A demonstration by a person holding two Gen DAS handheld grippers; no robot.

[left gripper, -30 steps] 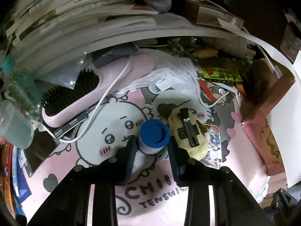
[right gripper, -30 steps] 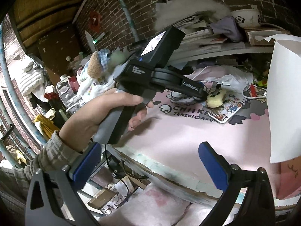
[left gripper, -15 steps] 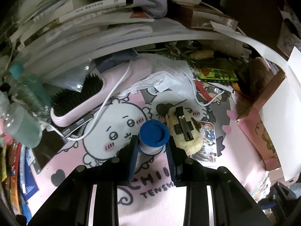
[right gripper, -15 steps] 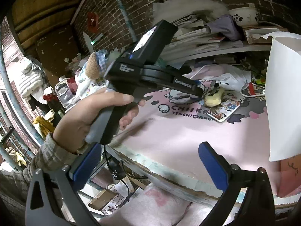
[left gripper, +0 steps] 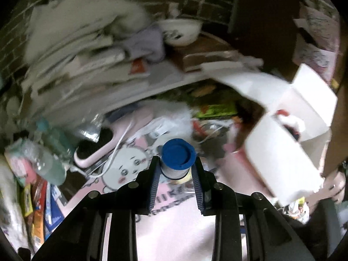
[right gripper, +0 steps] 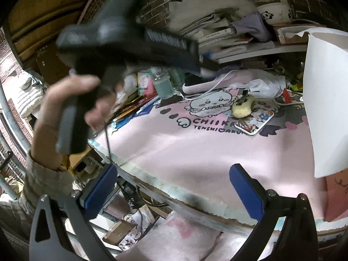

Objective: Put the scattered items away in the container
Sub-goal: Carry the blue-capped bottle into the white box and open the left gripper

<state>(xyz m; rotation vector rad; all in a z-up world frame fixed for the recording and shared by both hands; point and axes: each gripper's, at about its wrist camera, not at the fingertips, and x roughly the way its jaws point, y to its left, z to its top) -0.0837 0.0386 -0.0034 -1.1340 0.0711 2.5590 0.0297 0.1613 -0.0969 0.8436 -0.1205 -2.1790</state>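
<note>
Left gripper (left gripper: 175,169) tilts downward, clamping blue-capped bottle (left gripper: 178,159).

Motion blur smears the shelf books (left gripper: 91,65) at ten o'clock; the left hand-held gripper (right gripper: 130,41) is blurred, its fingertips unreadable

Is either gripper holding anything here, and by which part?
The left gripper clamps the blue-capped bottle by its white sides, just under the cap. The right gripper stands open, holding nothing.

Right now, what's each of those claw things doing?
Left gripper: shut on the blue-capped bottle.
Right gripper: open, holding nothing.
</note>
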